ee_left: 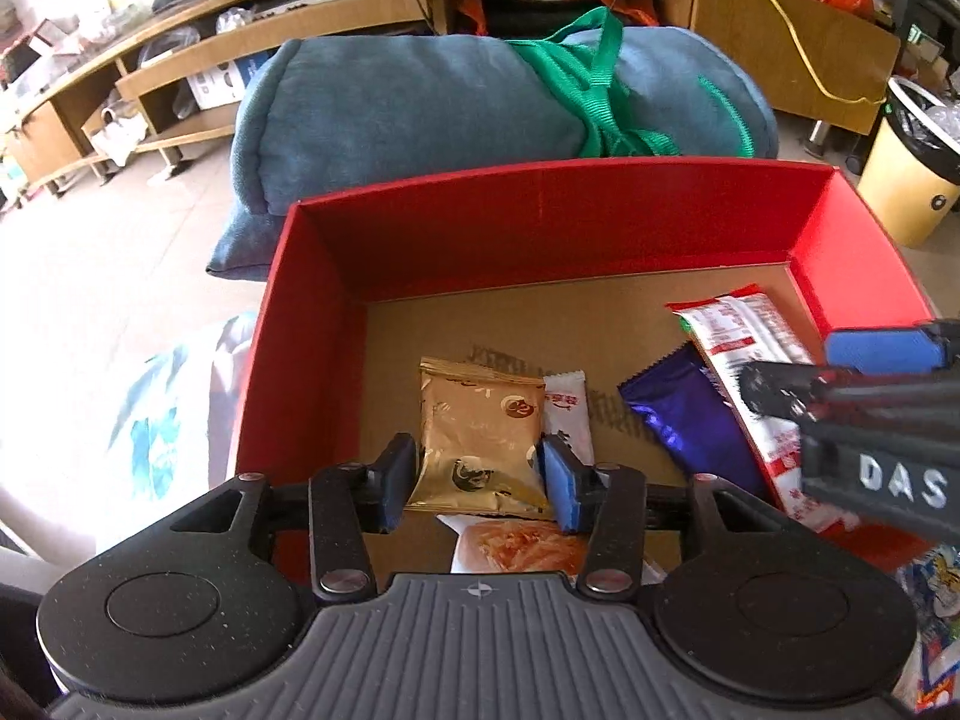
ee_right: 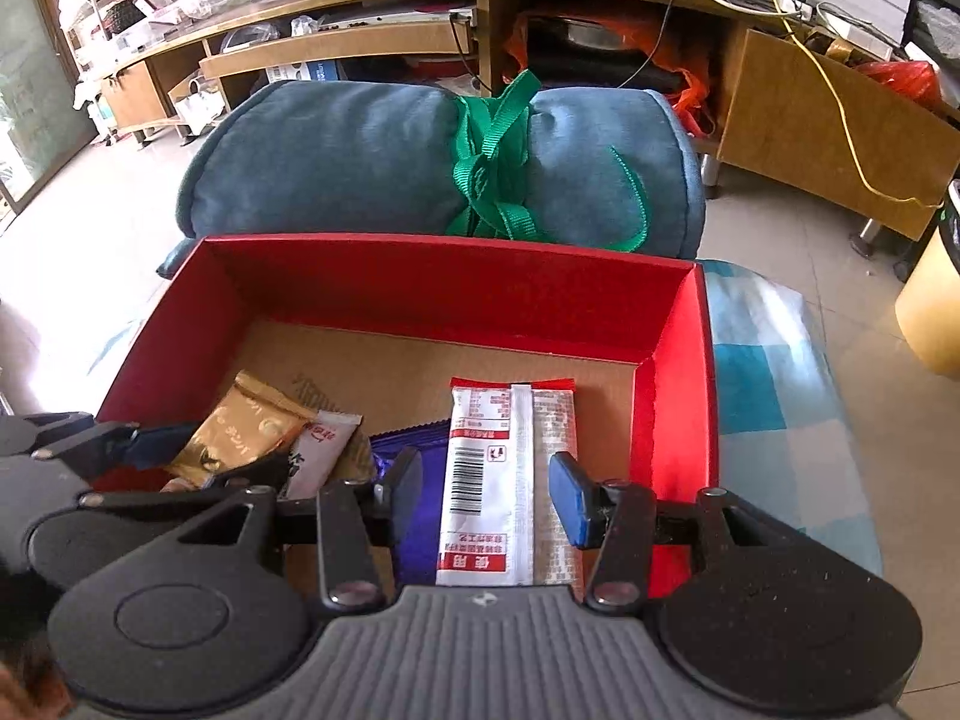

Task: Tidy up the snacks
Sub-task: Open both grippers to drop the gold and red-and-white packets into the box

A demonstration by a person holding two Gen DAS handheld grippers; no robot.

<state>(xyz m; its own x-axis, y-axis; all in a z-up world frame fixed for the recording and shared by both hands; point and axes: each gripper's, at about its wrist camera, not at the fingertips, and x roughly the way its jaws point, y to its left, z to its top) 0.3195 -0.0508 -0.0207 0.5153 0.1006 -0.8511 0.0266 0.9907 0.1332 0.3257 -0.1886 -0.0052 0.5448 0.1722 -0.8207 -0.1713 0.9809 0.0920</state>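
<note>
A red box (ee_left: 570, 204) with a brown cardboard floor holds the snacks. A gold packet (ee_left: 474, 432) lies between the pads of my left gripper (ee_left: 480, 483), which stands open; the pads sit close beside it without pressing. A small white packet (ee_left: 567, 414) lies beside it, and a purple packet (ee_left: 678, 414) is to the right. My right gripper (ee_right: 489, 489) is open over a long white-and-red packet (ee_right: 492, 480), with a gap at its left pad. From the right wrist, the left gripper (ee_right: 204, 462) shows around the gold packet (ee_right: 240, 438).
A blue rolled cushion (ee_right: 336, 162) tied with green strap lies just behind the box. The box rests on a blue-and-white cloth (ee_right: 774, 372). A yellow bin (ee_left: 906, 180) stands to the right. Low wooden shelves (ee_right: 360, 42) line the back. An orange-pictured packet (ee_left: 522, 546) lies under my left gripper.
</note>
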